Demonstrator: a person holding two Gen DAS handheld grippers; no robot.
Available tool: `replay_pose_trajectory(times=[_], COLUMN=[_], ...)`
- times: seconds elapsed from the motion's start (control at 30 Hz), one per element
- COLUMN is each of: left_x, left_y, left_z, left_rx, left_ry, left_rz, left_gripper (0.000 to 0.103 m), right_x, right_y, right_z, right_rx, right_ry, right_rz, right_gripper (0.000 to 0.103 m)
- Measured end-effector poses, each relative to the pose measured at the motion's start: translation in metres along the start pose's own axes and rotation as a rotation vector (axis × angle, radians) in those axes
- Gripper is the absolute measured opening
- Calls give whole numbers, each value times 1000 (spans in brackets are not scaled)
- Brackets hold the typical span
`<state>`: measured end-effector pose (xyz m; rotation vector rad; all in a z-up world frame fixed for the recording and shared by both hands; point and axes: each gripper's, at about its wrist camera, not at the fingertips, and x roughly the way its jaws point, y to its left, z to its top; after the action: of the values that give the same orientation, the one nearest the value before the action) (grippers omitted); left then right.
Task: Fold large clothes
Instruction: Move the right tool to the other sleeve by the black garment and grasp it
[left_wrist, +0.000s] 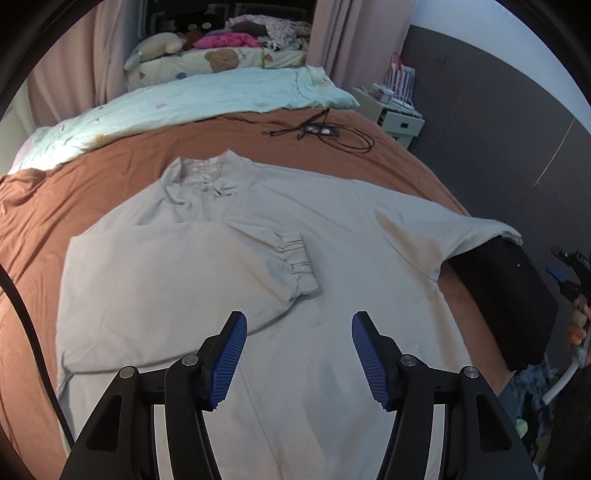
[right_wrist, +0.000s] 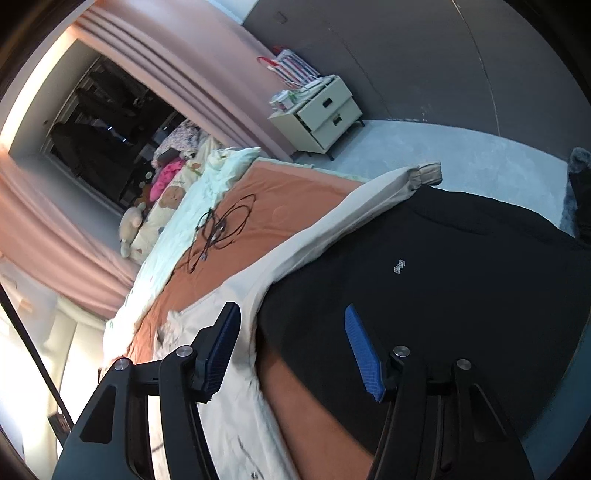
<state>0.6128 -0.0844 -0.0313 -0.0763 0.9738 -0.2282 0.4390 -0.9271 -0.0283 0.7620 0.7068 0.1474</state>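
On the bed, under its rust-brown sheet, lies the pale grey jacket, front up and collar toward the pillows. Take this jacket as the landmark. One sleeve is already folded across its chest, cuff ending near the zip line. The other sleeve runs out from the jacket's far shoulder over a black garment, its cuff reaching the bed's edge.

Your left claw hovers above the jacket's lower front, blue pads apart, nothing between them. Your right claw hangs over the boundary where the jacket's side meets the black garment, likewise apart and empty.

Hazards from this position, as judgements:
- The outstretched sleeve rests on the black garment; a deep pinch there may gather both fabrics, dragging the dark one along with the fold.
- A grip taken on the jacket's body rather than the sleeve itself may lift the whole side and spill the sleeve already folded.
- The sleeve's cuff overhangs the bed's edge; a slack pull may let it slide off toward the floor.
- Beyond the jacket's collar lies a tangle of black cables; a sweep carried too far may catch them.
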Motion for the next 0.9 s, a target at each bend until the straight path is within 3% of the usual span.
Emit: replay_pose_trajectory(times=[0.17, 0.37, 0.57, 0.67, 0.73, 0.9], left_x=[52, 112, 167, 190, 206, 204], left_y=[-3, 3, 12, 18, 19, 26], left_z=[18, 34, 34, 28, 23, 21], left_rx=[-4, -11, -14, -27, -32, -70], left_ry=[22, 53, 108, 141, 171, 171], left_rz=[-21, -49, -71, -92, -98, -141], left_gripper=[61, 61, 61, 59, 53, 52], right_x=[38, 72, 93, 93, 88, 59], right_y=[-3, -1, -5, 1, 15, 67], right_z=[24, 48, 54, 52, 51, 50], right_rx=[74, 92, 143, 123, 73, -78], right_ry=[43, 32, -33, -45, -66, -131], right_rz=[-20, -72, -208, -218, -218, -197], right_gripper=[57, 58, 57, 8, 1, 0])
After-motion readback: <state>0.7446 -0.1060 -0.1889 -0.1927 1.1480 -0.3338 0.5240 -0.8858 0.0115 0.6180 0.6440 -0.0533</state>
